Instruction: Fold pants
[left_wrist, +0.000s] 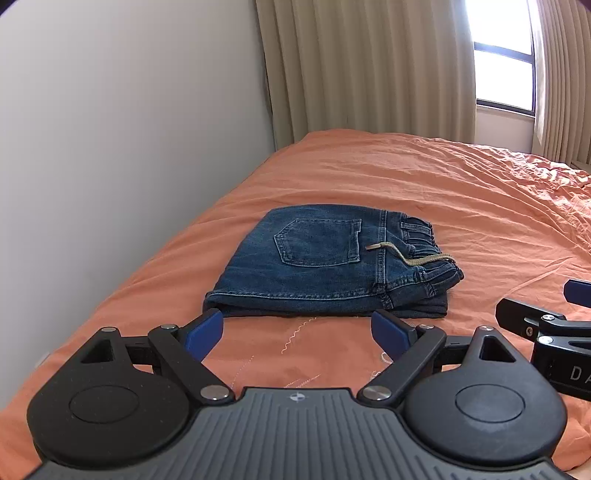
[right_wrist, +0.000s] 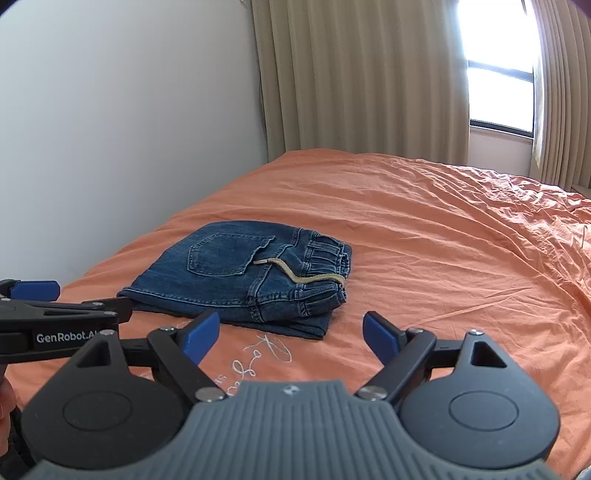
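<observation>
Left wrist view: my left tool (left_wrist: 297, 328) is released, blue pads spread wide, hovering over the bed (left_wrist: 461, 192) just short of the folded jeans (left_wrist: 325, 266).
Jeans: they lie as a compact stack near the wall-side edge of the bed, back pocket (left_wrist: 319, 242) up, tan drawstring (left_wrist: 410, 256) trailing across the elastic waistband.
Right edge: part of my right tool (left_wrist: 546, 325) shows beside mine.
Right wrist view: my right tool (right_wrist: 291, 332) is released too, holding nothing, near the jeans (right_wrist: 240, 273), slightly to their right.
Left edge: my left tool's finger (right_wrist: 66, 310) reaches in toward the jeans' near corner.
Bedspread: orange, with white embroidery (right_wrist: 266, 354) under the tool.
</observation>
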